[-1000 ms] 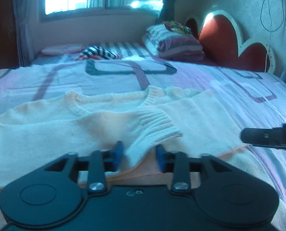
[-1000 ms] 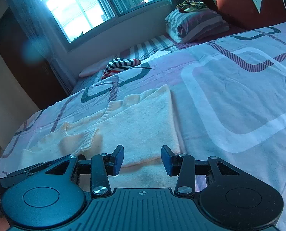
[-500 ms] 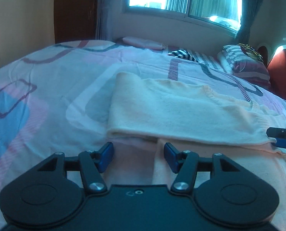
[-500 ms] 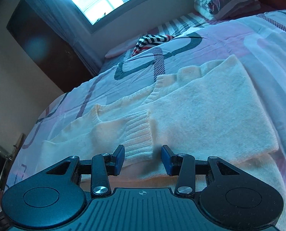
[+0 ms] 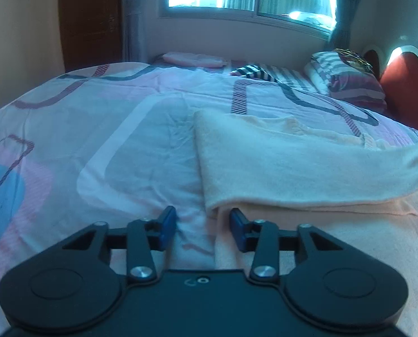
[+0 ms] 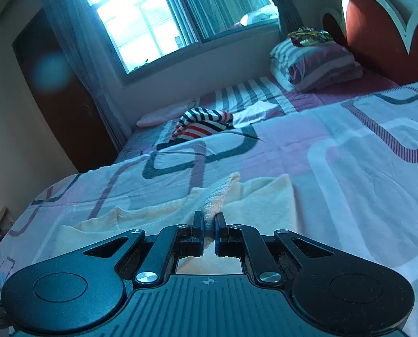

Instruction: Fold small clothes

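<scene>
Cream knit sweater (image 5: pixel 293 163), folded, on bed.

The sweater (image 5: pixel 293 165) lies on the bed (image 5: pixel 119 146), folded over itself, toward the bed's near edge. Behind it, toward the far edge below the window (image 6: pixel 158 19), lies a striped garment (image 6: pixel 206 123). The pillows (image 6: pixel 318 64) are stacked at the headboard (image 6: pixel 377 28) corner, a bundle (image 6: pixel 310 35) on top.

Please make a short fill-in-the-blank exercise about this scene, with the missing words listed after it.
1. The right gripper is shut on the cream ____.
2. The left gripper has its fingers ____.
3. The sweater lies on a ____.
4. The striped garment lies near the ____.

Missing words: sweater; open; bed; window
</scene>
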A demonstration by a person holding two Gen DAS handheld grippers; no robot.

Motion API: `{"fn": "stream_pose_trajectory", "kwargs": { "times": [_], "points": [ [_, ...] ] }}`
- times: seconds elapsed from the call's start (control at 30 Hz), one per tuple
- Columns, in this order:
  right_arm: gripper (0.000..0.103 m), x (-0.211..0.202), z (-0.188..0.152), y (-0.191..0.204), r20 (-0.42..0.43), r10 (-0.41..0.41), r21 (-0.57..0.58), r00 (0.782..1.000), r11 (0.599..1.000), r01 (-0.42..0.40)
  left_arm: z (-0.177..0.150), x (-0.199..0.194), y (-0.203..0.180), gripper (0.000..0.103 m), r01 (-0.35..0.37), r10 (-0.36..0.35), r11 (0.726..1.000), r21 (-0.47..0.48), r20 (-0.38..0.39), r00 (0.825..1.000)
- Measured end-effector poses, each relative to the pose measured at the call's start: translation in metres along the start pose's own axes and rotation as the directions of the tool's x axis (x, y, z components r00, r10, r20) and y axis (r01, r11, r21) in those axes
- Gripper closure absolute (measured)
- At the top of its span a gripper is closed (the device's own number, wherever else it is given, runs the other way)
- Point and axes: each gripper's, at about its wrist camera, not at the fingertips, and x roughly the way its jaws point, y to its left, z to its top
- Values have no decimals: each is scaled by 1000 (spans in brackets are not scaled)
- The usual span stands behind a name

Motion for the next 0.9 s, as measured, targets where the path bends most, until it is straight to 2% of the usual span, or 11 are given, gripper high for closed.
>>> {"fn": "stream_pose_trajectory", "kwargs": {
  "times": [0.17, 0.27, 0.73, 0.83, 0.9],
  "points": [
    [97, -7, -5, -10, -8, -3, 2, 1000, 1000, 3, 2, 5, -4, 80, 35, -34, 999, 11, -12, 999],
    [97, -8, -6, -11, -13, -4, 5, 1000, 1000, 4, 3, 6, -2, 84, 50, -50, 999, -1, -19, 999],
    [97, -7, -24, -20, -71, -30, 8, 997, 999, 31, 3, 7, -2, 84, 57, -57, 998, 3, -26, 998],
    [97, 4, -29, -27, -107, -82, 8, 991, 996, 84, 3, 7, -3, 80, 57, -56, 998, 27, -37, 998],
    [95, -2, -28, -28, -73, -131, 17, 989, 991, 133, 6, -2, -1, 70, 45, -45, 998, 35, -21, 999]
  ]
}}
